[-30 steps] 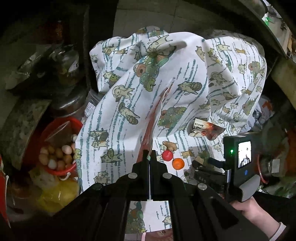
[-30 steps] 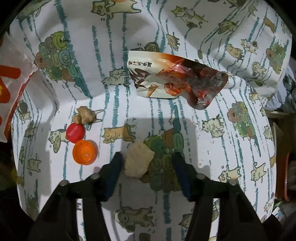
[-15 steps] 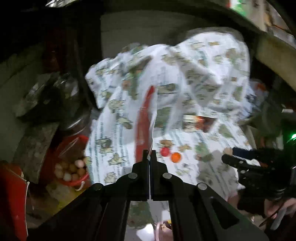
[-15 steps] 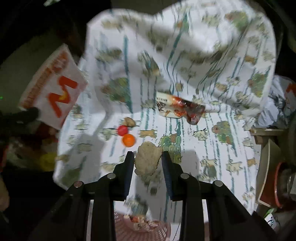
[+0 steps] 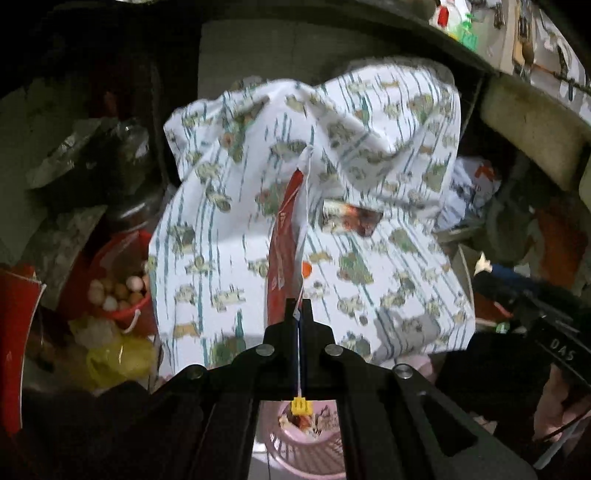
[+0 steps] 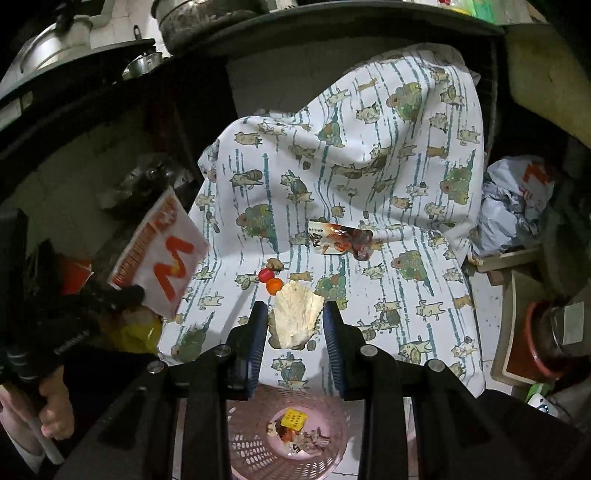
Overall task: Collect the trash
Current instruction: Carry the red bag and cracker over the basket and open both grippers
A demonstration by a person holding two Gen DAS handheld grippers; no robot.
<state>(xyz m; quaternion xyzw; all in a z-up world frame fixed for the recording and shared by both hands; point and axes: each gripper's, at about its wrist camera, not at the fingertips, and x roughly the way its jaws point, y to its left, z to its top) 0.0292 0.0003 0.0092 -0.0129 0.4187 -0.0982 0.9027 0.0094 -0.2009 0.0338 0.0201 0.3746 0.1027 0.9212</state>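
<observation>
My left gripper (image 5: pixel 298 308) is shut on a red and white wrapper (image 5: pixel 286 240), seen edge-on; in the right wrist view the same wrapper (image 6: pixel 162 254) shows a red M. My right gripper (image 6: pixel 294 325) is shut on a crumpled cream paper wad (image 6: pixel 295 319). Both are held above a pink mesh basket (image 6: pixel 291 443) with scraps inside; it also shows in the left wrist view (image 5: pixel 306 439). On the cat-print cloth (image 6: pixel 351 166) lie a red cap (image 6: pixel 265 274), an orange cap (image 6: pixel 274 285) and a snack wrapper (image 6: pixel 340 240).
A red bowl of eggs (image 5: pixel 118 291) and a yellow bag (image 5: pixel 122 358) sit left of the cloth. A dark shelf (image 6: pixel 258 33) with metal pots hangs above. A crumpled pale bag (image 6: pixel 517 206) and red containers (image 6: pixel 543 339) stand at the right.
Both grippers have pulled back from the cloth with their pieces. The right gripper closed on the paper wad and lifted it. The pink basket has come into view below.
</observation>
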